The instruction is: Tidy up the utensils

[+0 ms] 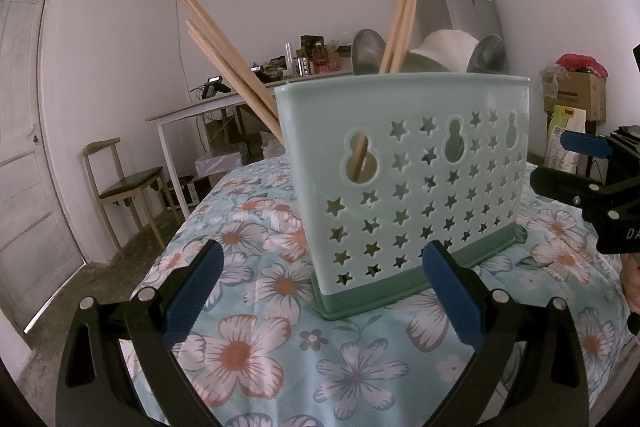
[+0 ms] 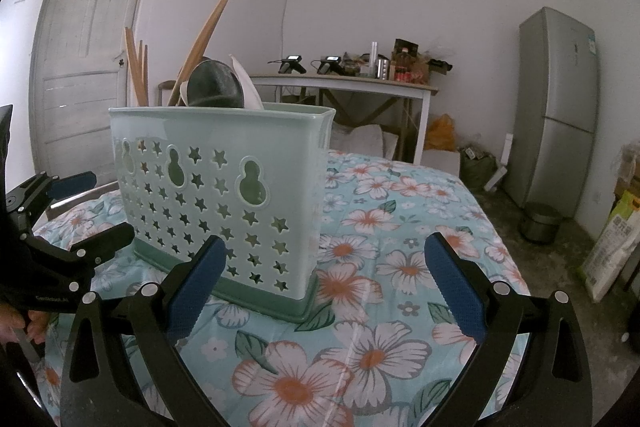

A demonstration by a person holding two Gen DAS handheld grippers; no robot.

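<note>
A pale green utensil holder (image 1: 404,183) with star-shaped holes stands upright on the floral tablecloth (image 1: 240,347). It holds wooden chopsticks (image 1: 224,55), more chopsticks (image 1: 400,19), two dark spoons (image 1: 366,53) and a white spoon (image 1: 444,51). My left gripper (image 1: 324,291) is open and empty, just in front of the holder's near corner. In the right wrist view the holder (image 2: 224,195) stands left of centre with chopsticks (image 2: 200,43) and a dark spoon (image 2: 216,83) sticking out. My right gripper (image 2: 324,287) is open and empty, its left finger at the holder's base.
The right gripper shows at the left view's right edge (image 1: 592,183); the left gripper shows at the right view's left edge (image 2: 60,231). Behind are a white table (image 2: 344,83) with clutter, a chair (image 1: 120,183), a fridge (image 2: 560,107), a door (image 2: 88,47) and boxes (image 1: 576,95).
</note>
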